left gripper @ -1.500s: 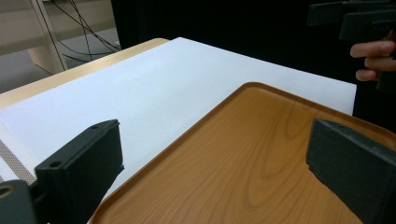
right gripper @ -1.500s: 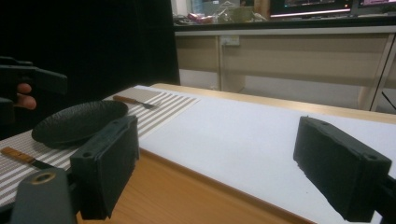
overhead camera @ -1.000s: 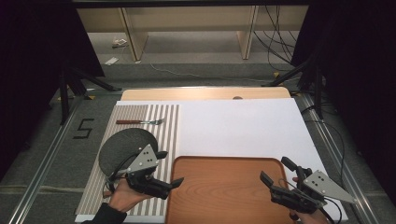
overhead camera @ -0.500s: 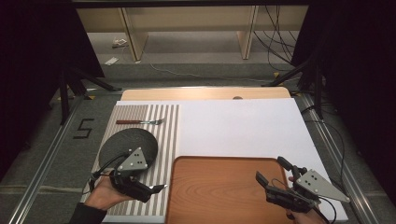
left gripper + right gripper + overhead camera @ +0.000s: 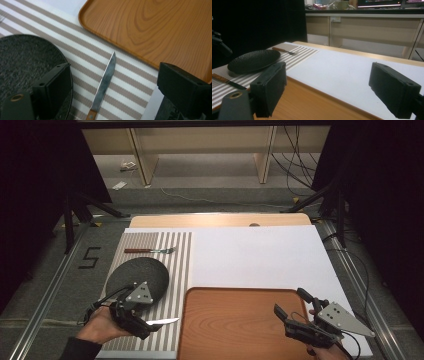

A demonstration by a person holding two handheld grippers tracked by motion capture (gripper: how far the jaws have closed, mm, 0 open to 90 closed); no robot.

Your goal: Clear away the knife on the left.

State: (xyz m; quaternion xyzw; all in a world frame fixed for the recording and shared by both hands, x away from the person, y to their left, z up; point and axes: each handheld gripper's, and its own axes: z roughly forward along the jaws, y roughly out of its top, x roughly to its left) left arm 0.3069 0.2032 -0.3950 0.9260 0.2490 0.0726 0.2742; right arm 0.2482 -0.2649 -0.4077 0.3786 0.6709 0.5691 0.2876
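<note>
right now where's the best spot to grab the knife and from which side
Take the knife by its wooden handle, coming straight down from above. It lies flat on the striped mat, so the open left tongs should straddle the handle; the thin blade gives poor hold.

1. Knife, wooden handle and grey blade, lies flat on the striped mat between the left gripper jaws, untouched.
2. Black plate sits under the left-hand jaw.
3. Wooden tray lies beyond the jaws.
</note>
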